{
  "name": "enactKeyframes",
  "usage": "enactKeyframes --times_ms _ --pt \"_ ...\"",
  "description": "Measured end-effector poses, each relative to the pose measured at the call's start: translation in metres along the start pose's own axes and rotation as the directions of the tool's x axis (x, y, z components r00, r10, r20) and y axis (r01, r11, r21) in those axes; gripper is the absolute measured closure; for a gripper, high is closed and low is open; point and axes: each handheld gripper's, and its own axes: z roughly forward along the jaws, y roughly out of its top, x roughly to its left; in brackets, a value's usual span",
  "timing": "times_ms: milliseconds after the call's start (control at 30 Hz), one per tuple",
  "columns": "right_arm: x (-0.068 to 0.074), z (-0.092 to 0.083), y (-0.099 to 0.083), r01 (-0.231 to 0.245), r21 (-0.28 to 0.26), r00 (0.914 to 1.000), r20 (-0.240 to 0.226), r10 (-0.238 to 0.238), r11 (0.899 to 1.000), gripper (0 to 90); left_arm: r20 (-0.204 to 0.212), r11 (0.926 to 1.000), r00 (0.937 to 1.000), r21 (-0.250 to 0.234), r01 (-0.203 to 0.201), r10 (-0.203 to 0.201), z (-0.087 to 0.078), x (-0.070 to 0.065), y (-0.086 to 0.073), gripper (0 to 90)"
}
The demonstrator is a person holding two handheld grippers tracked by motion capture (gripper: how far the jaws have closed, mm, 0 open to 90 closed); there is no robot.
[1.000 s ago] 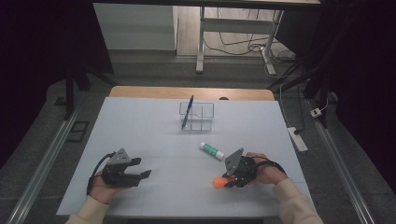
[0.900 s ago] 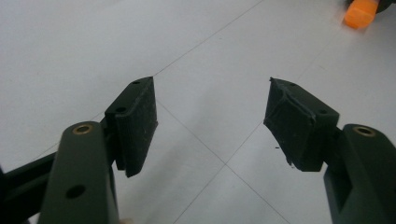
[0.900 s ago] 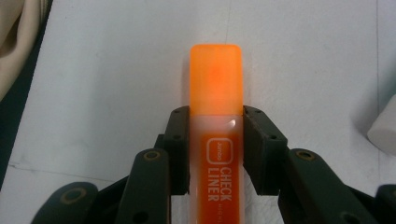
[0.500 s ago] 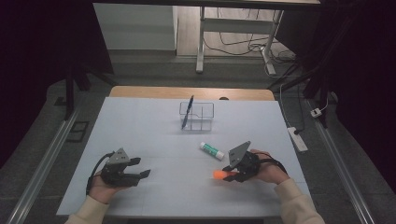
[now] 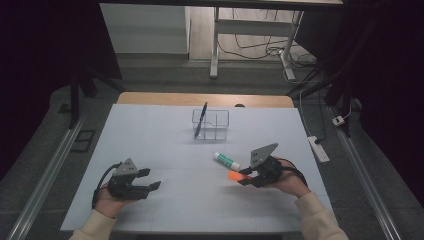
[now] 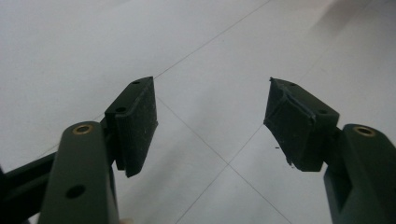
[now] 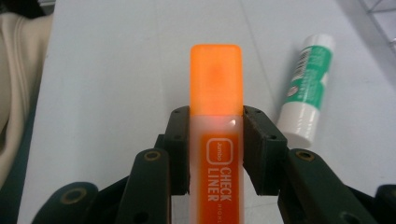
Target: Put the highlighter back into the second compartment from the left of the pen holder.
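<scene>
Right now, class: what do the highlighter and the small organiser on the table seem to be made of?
Highlighter: probably plastic, with a glossy translucent orange cap and a printed label. Organiser: apparently clear, hard plastic, since the table shows through its walls.

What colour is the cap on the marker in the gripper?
Bright orange: the highlighter cap shows best in the right gripper view.

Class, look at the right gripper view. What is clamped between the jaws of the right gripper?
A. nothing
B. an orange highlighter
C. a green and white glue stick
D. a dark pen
B: in the right gripper view the right gripper has its two black pads pressed on the sides of the orange highlighter, while the green and white glue stick lies loose on the table beside it.
</scene>
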Motion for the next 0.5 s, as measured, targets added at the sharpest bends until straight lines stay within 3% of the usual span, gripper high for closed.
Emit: enactKeyframes --times_ms 233,500 --pt "-0.004 -0.008 0.001 -0.07 -0.066 0.9959 0.052 0.073 0.995 64.1 0.0 1.0 1.0 0.004 -0.005 0.005 0.001 0.0 0.0 34.2" --pt "-0.006 -0.013 0.001 -0.105 -0.107 0.9884 0.098 0.116 0.989 64.1 0.0 1.0 1.0 0.007 -0.007 0.007 0.001 0.0 0.0 34.2"
